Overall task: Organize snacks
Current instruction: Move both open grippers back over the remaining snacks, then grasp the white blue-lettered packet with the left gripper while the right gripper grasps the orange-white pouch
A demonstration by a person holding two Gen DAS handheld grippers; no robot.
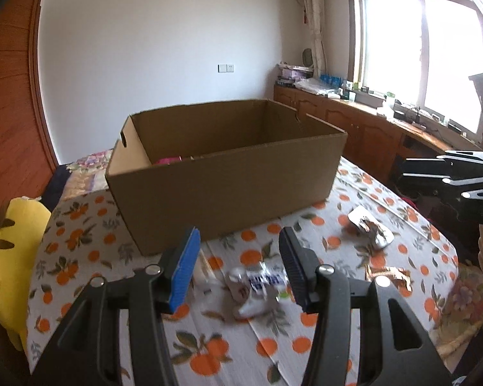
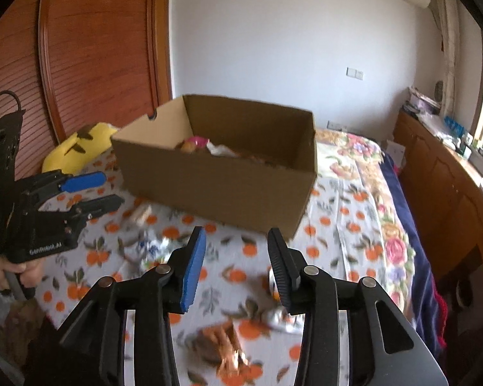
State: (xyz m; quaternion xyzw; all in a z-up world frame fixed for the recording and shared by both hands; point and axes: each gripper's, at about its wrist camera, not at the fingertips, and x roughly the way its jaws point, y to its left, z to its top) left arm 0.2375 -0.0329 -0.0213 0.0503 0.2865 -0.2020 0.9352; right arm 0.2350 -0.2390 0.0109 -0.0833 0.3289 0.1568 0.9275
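An open cardboard box [image 1: 228, 193] [image 2: 215, 186] stands on the orange-print cloth [image 1: 80, 241], with a pink snack [image 2: 198, 141] and other packets inside. My left gripper [image 1: 238, 241] is open in front of the box, with nothing between its fingers; a white-and-blue packet [image 1: 260, 286] lies on the cloth below it. A silver wrapper [image 1: 370, 228] and a gold wrapper [image 1: 389, 276] lie to the right. My right gripper [image 2: 236, 234] is open and empty, above a brown-gold packet [image 2: 225, 344] and a silver one [image 2: 280, 317]. Each gripper shows at the edge of the other's view.
A yellow plush toy [image 1: 13, 257] [image 2: 77, 148] lies left of the box. Wooden cabinets [image 1: 370, 128] with clutter run under the window on the right. A floral blanket [image 2: 370, 193] lies right of the cloth. A wooden wardrobe [image 2: 96, 48] stands behind on the left.
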